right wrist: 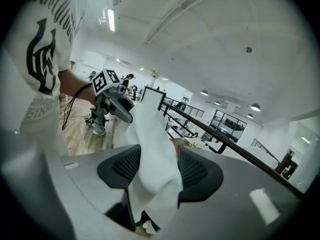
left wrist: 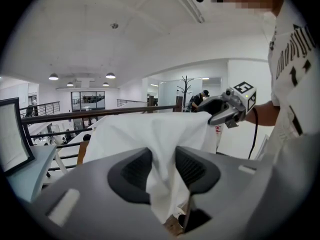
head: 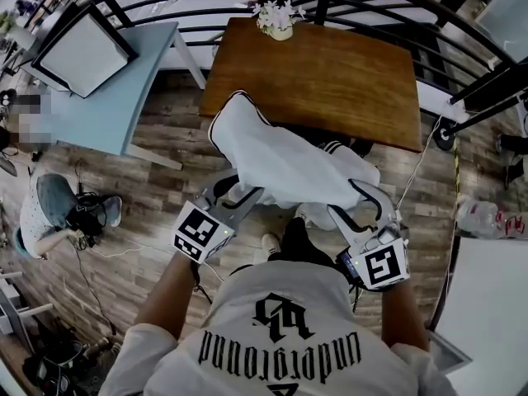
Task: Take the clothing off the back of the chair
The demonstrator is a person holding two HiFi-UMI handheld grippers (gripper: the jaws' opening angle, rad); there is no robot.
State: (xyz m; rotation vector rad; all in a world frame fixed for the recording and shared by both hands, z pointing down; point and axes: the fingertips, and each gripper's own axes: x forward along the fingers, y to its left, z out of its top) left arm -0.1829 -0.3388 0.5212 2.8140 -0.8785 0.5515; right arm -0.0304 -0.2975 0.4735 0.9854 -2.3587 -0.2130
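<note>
A white garment with black trim (head: 285,167) hangs spread between my two grippers, in front of a brown wooden table (head: 330,73). The left gripper (head: 238,195) holds its left part. In the left gripper view the cloth (left wrist: 150,134) fills the gap between the dark pads (left wrist: 131,173) of that gripper (left wrist: 162,171). My right gripper (head: 373,221) holds the right part. In the right gripper view a fold of the garment (right wrist: 150,129) is pinched in the right gripper (right wrist: 155,171) and hangs below it. I cannot make out the chair under the cloth.
A small pot of flowers (head: 279,19) stands on the far edge of the wooden table. To the left is a light blue table (head: 115,97); a person (head: 45,213) sits on the floor below it. A black railing (head: 462,31) curves behind. A white surface (head: 487,304) is at the right.
</note>
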